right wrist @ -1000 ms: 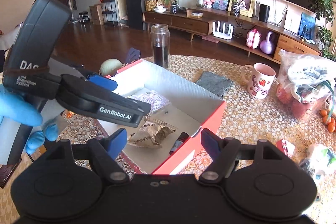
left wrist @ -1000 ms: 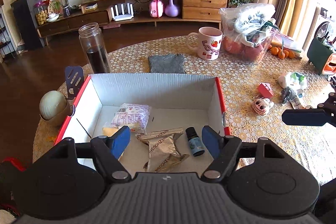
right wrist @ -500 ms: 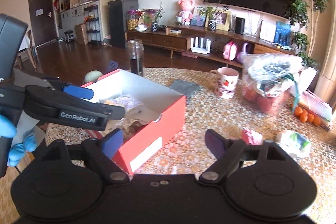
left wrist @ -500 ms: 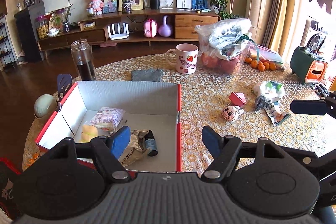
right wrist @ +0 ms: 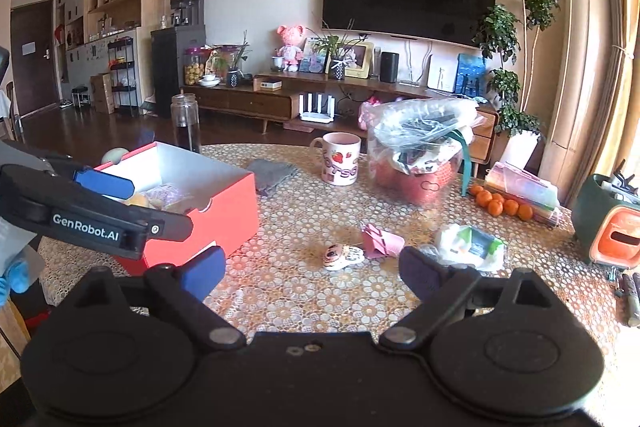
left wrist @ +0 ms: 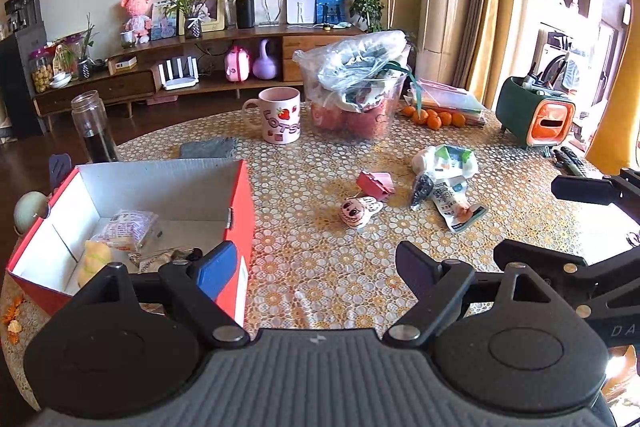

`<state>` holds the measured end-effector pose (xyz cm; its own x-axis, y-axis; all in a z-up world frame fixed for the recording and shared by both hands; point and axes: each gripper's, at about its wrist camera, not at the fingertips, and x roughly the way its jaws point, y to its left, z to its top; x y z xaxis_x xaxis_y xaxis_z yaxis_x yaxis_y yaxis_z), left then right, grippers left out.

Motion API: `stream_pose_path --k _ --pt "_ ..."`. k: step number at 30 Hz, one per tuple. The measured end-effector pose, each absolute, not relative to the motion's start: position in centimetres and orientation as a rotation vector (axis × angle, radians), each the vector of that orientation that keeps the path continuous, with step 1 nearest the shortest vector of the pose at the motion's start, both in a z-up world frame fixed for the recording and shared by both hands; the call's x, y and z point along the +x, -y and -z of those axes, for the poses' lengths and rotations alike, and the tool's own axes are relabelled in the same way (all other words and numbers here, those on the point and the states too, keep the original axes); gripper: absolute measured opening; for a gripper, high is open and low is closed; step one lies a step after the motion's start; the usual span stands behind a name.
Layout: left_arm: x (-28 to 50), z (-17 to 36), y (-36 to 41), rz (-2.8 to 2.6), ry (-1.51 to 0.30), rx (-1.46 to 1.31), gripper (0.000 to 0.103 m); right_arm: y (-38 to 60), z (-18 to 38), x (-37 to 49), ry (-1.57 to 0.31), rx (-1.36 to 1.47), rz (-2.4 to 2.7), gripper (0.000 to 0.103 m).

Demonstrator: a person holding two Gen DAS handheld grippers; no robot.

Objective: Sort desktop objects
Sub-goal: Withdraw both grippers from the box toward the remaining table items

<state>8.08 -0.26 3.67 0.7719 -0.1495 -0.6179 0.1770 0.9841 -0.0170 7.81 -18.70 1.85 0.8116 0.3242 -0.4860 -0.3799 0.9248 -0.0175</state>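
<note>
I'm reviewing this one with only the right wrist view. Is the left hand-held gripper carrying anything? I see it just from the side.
Observer: No. The left wrist view shows the left hand-held gripper with nothing between its fingers; its jaws are opening.
Operator: What lies near the white bag? My view is blocked there.
Observer: A flat printed pouch and a dark packet, both on the lace tablecloth.
Operator: And the red box's near corner?
Observer: A crumpled foil packet, partly hidden.
</note>
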Motion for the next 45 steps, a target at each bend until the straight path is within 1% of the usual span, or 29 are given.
stream_pose_path --k 1,6,7,10,13,30,45 --pt "8.1 -3.5 0.6 0.184 -0.668 0.04 0.087 19.2 -1.7 7.8 -0.496 -0.112 -0.365 0.097" --pt "8.8 -2.5 2.7 0.218 -0.681 0.047 0.087 21.5 -0.7 7.9 -0.505 -0.1 -0.312 0.097" --pt "8.9 -2.3 3.1 0.223 -0.68 0.053 0.089 22.0 -0.6 8.0 -0.507 -0.097 -0.3 0.097" --pt "9.3 -1.8 4.1 0.242 -0.668 0.06 0.101 23.4 -0.1 8.4 -0.516 -0.089 -0.27 0.097" --pt "9.9 -1.4 5.0 0.267 -0.657 0.068 0.103 24.6 0.4 9.1 -0.524 -0.085 -0.24 0.097" --pt "17.7 4.0 7.1 0.318 -0.707 0.047 0.103 27.6 4.9 16.0 -0.599 -0.092 -0.183 0.097" --pt "24.4 8.1 9.1 0.328 -0.743 0.117 0.103 28.6 9.8 23.1 -0.683 -0.106 -0.17 0.094"
